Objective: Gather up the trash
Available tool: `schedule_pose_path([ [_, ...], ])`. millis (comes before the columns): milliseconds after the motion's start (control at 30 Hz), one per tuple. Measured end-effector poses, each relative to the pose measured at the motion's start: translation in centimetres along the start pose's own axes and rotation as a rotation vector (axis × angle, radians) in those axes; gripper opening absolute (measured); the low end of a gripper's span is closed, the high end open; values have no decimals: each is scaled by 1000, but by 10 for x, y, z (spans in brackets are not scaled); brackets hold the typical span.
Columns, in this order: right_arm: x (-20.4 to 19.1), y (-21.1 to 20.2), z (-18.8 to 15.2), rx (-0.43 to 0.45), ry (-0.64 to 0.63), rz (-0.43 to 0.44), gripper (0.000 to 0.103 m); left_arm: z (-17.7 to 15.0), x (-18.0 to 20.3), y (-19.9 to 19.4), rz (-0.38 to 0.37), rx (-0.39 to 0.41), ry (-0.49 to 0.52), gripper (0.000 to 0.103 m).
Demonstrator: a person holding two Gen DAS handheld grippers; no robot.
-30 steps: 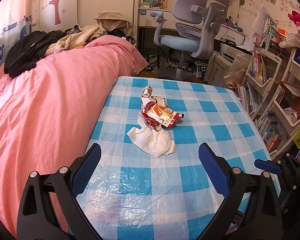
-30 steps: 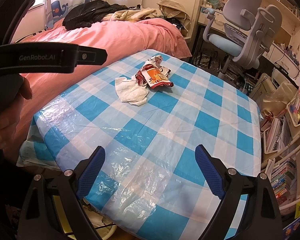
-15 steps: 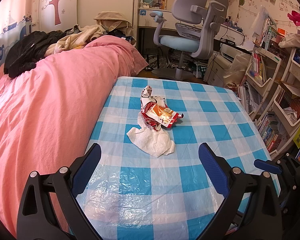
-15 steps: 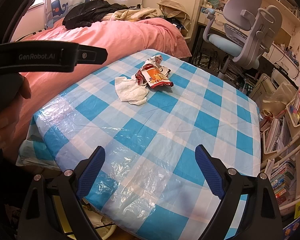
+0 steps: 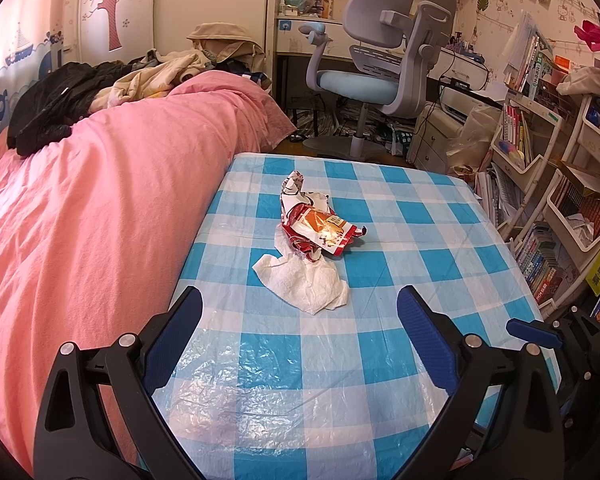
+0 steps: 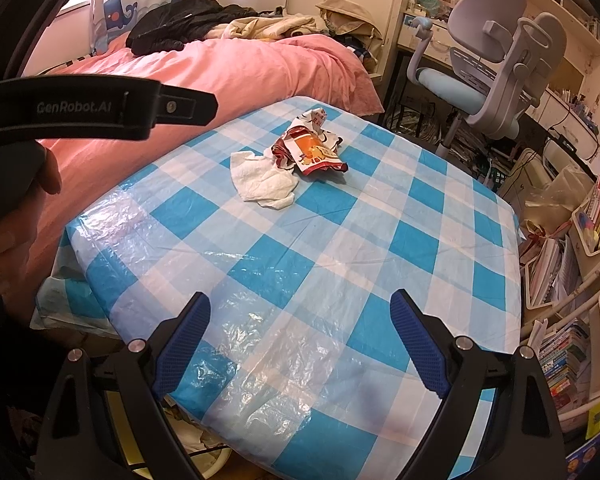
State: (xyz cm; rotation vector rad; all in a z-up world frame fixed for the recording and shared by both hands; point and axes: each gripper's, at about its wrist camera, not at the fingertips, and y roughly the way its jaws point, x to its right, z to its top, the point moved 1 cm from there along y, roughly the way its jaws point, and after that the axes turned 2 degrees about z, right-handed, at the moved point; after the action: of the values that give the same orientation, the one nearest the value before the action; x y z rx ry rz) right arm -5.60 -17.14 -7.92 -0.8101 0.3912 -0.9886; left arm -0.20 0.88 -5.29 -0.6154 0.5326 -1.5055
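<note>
A pink bed [image 5: 100, 208] lies along the left edge of the checked tabletop [image 5: 400, 240]. The left gripper [image 5: 300, 312] hovers over the near end, its jaws spread wide and empty. Just ahead of it lies a crumpled white tissue [image 5: 304, 280], touching a red snack wrapper [image 5: 320, 232] behind it. Farther right, the right gripper [image 6: 300, 312] is likewise spread and empty, well short of the trash. A grey chair [image 5: 384, 52] stands beyond the tabletop.
</note>
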Motion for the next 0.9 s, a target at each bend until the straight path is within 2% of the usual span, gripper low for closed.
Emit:
schedule_pose_path([
  [900, -6, -1, 0, -6, -14, 3, 87, 0, 1, 0, 0, 0, 0, 94],
])
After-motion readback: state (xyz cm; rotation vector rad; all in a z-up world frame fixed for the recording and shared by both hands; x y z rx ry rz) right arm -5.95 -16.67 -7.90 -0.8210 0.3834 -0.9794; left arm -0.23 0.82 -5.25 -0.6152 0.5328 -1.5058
